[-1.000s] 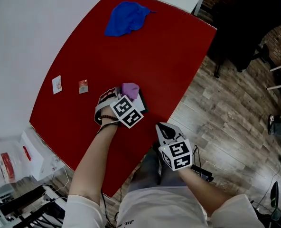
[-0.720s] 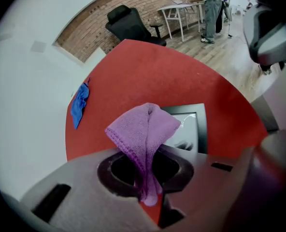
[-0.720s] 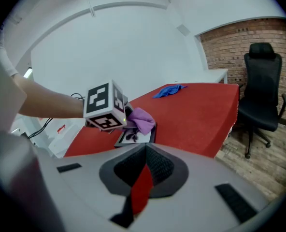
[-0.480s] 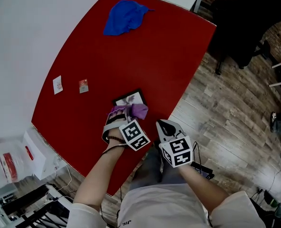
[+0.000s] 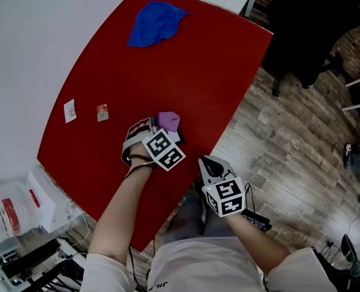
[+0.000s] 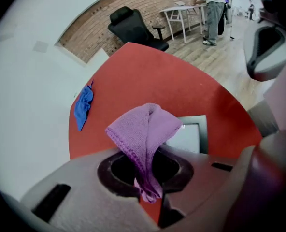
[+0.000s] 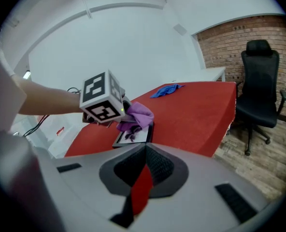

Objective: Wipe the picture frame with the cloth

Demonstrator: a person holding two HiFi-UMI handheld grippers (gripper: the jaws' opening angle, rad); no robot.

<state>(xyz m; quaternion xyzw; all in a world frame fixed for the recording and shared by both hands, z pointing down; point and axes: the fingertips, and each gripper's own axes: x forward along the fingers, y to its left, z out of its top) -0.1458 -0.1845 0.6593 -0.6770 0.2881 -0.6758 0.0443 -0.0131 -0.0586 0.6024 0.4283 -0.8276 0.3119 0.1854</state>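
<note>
The purple cloth (image 6: 145, 129) is being held pinched between the closed jaws of the left gripper (image 6: 150, 197), its bunched free end standing up ahead of the tips. The picture frame (image 6: 189, 137) is being shown lying flat on the red table (image 5: 186, 66) near the edge closest to the person, just beyond the cloth. In the right gripper view the cloth (image 7: 139, 114) is being held over the far end of the frame (image 7: 133, 137), apparently touching it, though contact is not being resolved clearly. From the head view the frame is being almost wholly covered by the left gripper (image 5: 162, 126) and the cloth (image 5: 168, 120).

The right gripper (image 5: 209, 166) is being held off the table edge, above the wooden floor (image 5: 289, 157), its jaws brought together at the tips (image 7: 144, 153) with nothing between them.

A crumpled blue cloth (image 5: 157, 22) is being seen at the table's far end, well apart from the frame. Two small cards (image 5: 70, 109) (image 5: 102, 111) are lying near the left edge. A black office chair (image 5: 308, 35) is standing beyond the far right corner.
</note>
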